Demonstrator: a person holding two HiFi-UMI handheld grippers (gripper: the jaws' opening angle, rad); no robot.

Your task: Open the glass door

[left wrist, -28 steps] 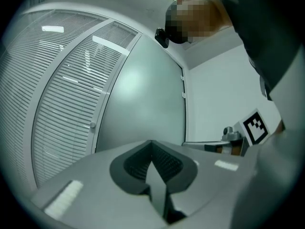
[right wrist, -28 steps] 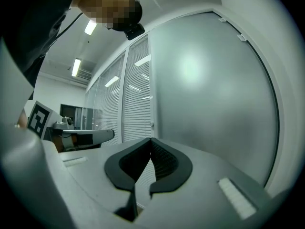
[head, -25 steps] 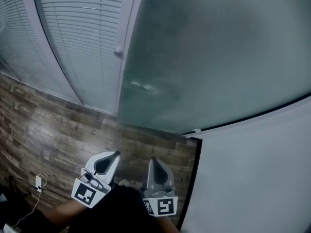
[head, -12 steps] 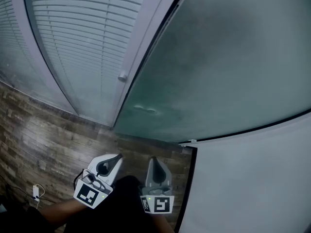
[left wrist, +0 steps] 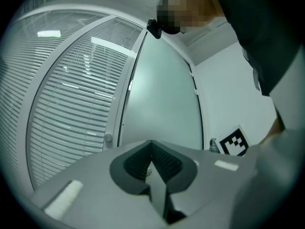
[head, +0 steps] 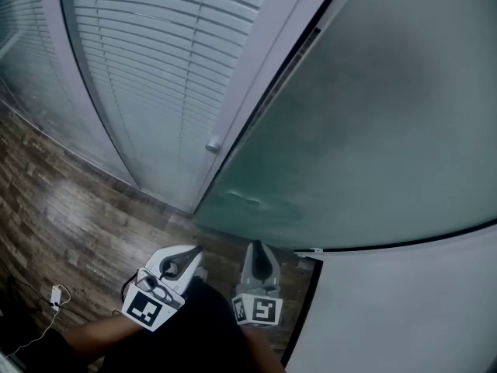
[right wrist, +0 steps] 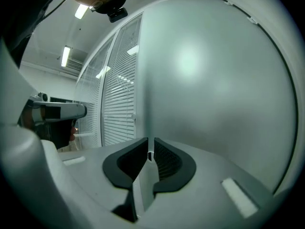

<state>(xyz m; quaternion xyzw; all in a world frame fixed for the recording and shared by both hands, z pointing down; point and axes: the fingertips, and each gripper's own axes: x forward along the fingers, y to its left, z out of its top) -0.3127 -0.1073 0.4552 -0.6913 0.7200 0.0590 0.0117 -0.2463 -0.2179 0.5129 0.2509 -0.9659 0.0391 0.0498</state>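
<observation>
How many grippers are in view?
2. Left gripper bottom centre-left; right gripper beside it, nearer the glass door, its jaws just opening with nothing between. None hidden.

glass door (right wrist: 214, 80) beside white blinds (right wrist: 119, 111)

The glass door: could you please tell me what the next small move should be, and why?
Probably raise the right gripper toward the glass door's left edge by the frame. Its jaws have just been opening with nothing between them, and it hangs low, seemingly short of the door.
</observation>
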